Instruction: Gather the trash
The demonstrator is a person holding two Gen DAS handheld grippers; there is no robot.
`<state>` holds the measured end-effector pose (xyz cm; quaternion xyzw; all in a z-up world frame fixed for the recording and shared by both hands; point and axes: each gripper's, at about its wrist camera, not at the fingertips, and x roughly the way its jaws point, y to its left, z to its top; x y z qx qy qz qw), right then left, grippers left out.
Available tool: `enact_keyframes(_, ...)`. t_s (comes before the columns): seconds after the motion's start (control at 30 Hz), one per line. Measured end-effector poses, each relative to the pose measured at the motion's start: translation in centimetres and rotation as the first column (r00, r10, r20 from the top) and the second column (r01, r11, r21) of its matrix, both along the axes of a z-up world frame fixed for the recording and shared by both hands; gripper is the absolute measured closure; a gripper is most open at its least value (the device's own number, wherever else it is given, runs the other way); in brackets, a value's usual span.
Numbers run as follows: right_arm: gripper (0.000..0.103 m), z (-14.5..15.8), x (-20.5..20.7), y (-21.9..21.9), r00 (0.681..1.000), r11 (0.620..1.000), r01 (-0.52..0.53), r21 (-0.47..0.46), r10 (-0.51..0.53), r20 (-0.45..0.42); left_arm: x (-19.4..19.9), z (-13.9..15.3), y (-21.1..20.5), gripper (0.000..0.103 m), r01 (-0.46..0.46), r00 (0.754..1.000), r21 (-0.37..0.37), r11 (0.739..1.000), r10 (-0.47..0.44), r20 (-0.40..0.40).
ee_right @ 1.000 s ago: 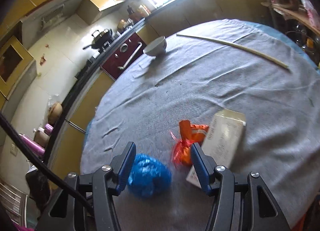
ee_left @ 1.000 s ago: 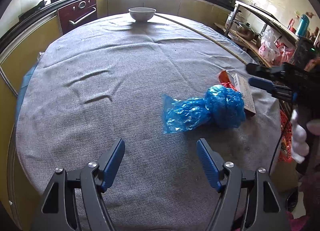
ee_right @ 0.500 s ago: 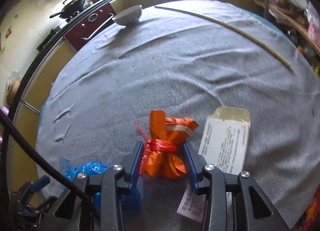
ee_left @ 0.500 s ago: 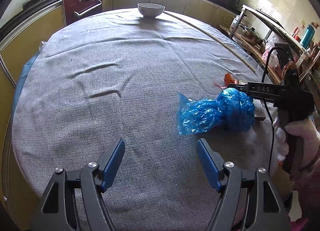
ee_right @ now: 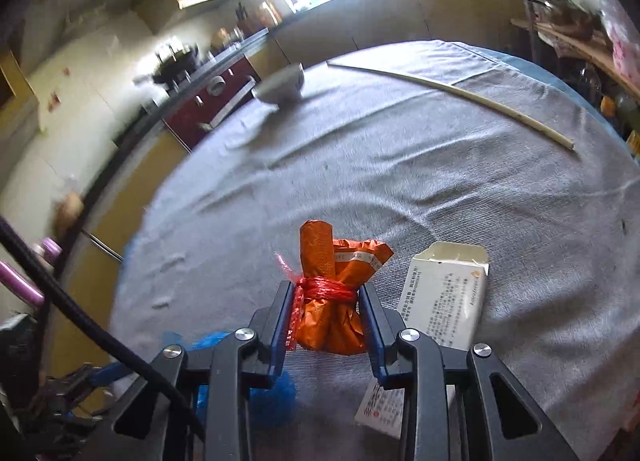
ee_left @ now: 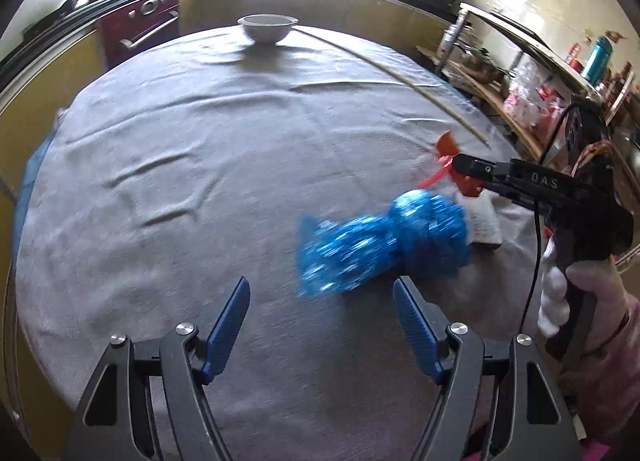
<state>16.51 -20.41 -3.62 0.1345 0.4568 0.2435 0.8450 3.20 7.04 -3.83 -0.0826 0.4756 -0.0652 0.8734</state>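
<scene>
An orange wrapper bundle tied with red string sits between the fingers of my right gripper, which is shut on it and holds it above the grey tablecloth; the bundle also shows in the left wrist view. A crumpled blue plastic bag lies on the cloth just ahead and right of my left gripper, which is open and empty. The bag also shows low in the right wrist view. A white cardboard box lies right of the bundle.
A white bowl stands at the far side of the round table. A long thin stick lies across the far right. Kitchen counters and a shelf rack ring the table.
My right gripper closed on the orange bundle and lifted it off the cloth. My left gripper moved closer to the blue bag, still open.
</scene>
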Motion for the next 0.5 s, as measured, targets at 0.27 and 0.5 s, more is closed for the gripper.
enact_keyframes(0.27, 0.068, 1.1, -2.4, -4.7, 0.999, 0.996, 0.041, 0.079, -0.041, 0.002, 4.1, 0.1, -4.1, 0.022, 0.101, 0.995, -0.021, 0.995, -0.101, 0.003)
enact_keyframes(0.5, 0.062, 1.1, -2.8, -6.8, 0.998, 0.991, 0.047, 0.126, -0.042, -0.039, 6.2, -2.1, -6.0, 0.022, 0.114, 0.993, -0.052, 0.992, -0.116, -0.027)
